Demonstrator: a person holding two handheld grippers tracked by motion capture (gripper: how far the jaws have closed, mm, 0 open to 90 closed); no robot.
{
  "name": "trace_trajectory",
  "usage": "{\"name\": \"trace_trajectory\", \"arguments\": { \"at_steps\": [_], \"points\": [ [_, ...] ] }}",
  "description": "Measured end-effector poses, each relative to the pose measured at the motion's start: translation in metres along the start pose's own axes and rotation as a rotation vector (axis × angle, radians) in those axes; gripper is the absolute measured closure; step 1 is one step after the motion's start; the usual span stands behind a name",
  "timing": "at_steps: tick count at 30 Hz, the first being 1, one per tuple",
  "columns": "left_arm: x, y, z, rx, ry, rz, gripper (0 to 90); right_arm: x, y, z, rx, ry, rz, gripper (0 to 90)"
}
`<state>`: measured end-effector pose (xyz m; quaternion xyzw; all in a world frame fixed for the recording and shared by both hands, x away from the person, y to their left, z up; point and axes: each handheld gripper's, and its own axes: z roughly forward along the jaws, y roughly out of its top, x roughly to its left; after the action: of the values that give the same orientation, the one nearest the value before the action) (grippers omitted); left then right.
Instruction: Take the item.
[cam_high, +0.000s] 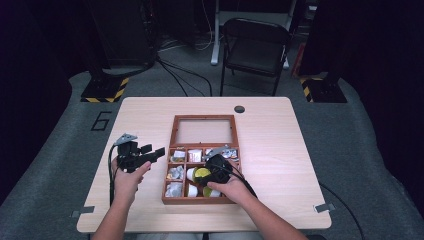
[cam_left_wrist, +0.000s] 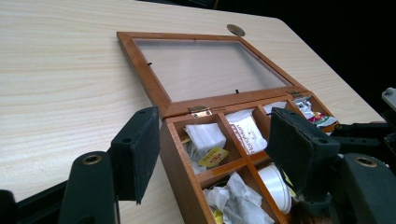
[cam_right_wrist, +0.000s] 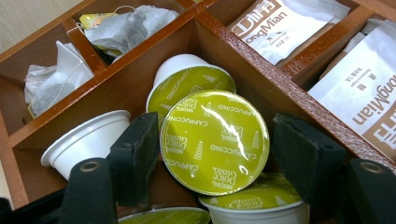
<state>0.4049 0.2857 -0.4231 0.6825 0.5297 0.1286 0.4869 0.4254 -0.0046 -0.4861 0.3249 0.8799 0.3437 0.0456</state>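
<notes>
Right gripper: jaws astride green capsule in box, left pad touching, right pad apart. Left gripper: jaws apart, empty, beside box's left wall over table.

From above, the right hand-held gripper covers much of the wooden box's middle compartments, so its jaws can't be made out there. The sachets are too small to read. In the right gripper view, the bottom edge cuts off a lower capsule; whether the pads touch the green-lidded capsule is unclear.
</notes>
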Motion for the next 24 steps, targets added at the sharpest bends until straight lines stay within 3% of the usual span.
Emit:
{"name": "trace_trajectory", "arguments": {
  "at_steps": [15,24],
  "points": [
    [0.0027,-0.0001,-0.0013,-0.002,0.004,-0.002,34.5,0.0011,0.0016,0.0039,0.011,-0.006,-0.041,37.0],
    [0.0033,-0.0003,-0.0011,-0.004,0.001,-0.013,34.5,0.0013,0.0013,0.0030,0.006,0.004,-0.040,37.1]
  ]
}}
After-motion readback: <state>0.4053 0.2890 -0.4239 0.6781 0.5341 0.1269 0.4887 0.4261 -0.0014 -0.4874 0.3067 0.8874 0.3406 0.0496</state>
